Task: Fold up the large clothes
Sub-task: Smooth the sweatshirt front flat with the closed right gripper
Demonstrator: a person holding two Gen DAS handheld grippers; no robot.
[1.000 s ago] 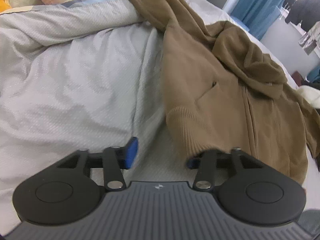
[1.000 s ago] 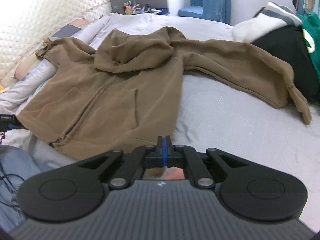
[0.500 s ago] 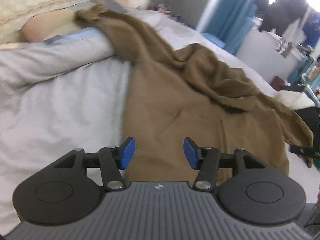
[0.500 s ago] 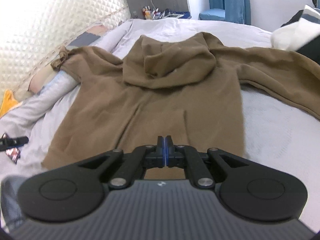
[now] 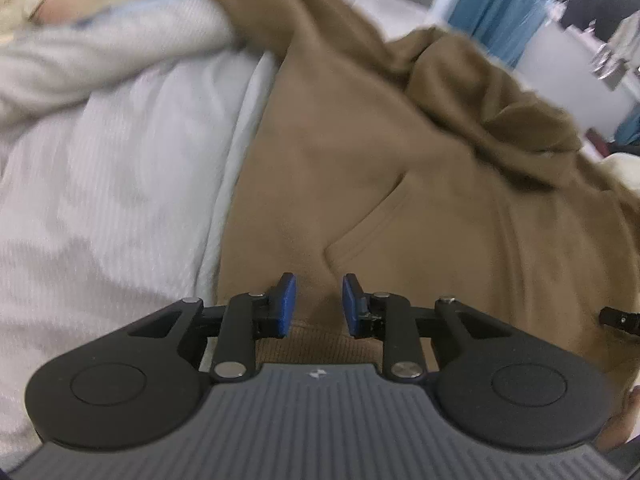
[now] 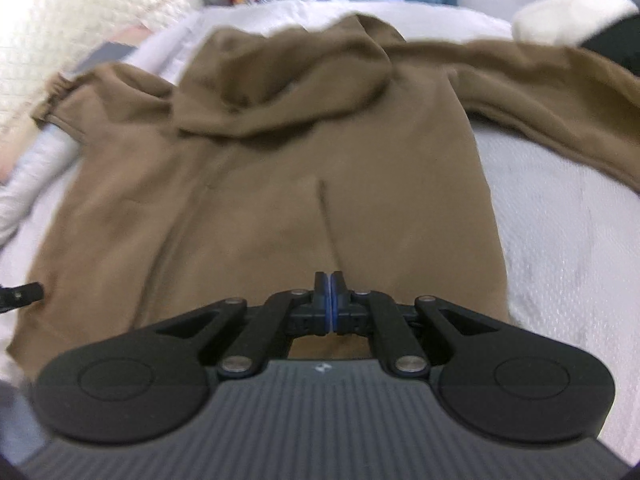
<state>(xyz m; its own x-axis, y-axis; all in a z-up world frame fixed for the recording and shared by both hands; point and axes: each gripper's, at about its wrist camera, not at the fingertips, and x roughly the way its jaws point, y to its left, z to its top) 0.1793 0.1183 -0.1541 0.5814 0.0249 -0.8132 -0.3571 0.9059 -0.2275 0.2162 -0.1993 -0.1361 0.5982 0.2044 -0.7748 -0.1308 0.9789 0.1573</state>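
Brown fleece zip-front hooded jacket lies front-up, spread over a pale grey textured bed cover. Hood is bunched at the collar end, far from both cameras. One sleeve runs out across the cover toward a white and black heap of clothes; the other sleeve reaches toward a cream quilted headboard.

Left gripper: blue-padded fingers parted with a modest gap, over the ribbed hem at the jacket's left edge, just below the slanted pocket opening. Fabric shows between the pads, but the blur leaves contact undecided.

Right gripper: fingers pressed together, pads meeting with only a thin blue line showing. It sits at the hem on the jacket's other front panel, in line with the pocket slit. Whether any fabric is caught between the pads I cannot tell.

Blue curtain hangs in the background. Both views are motion-blurred.
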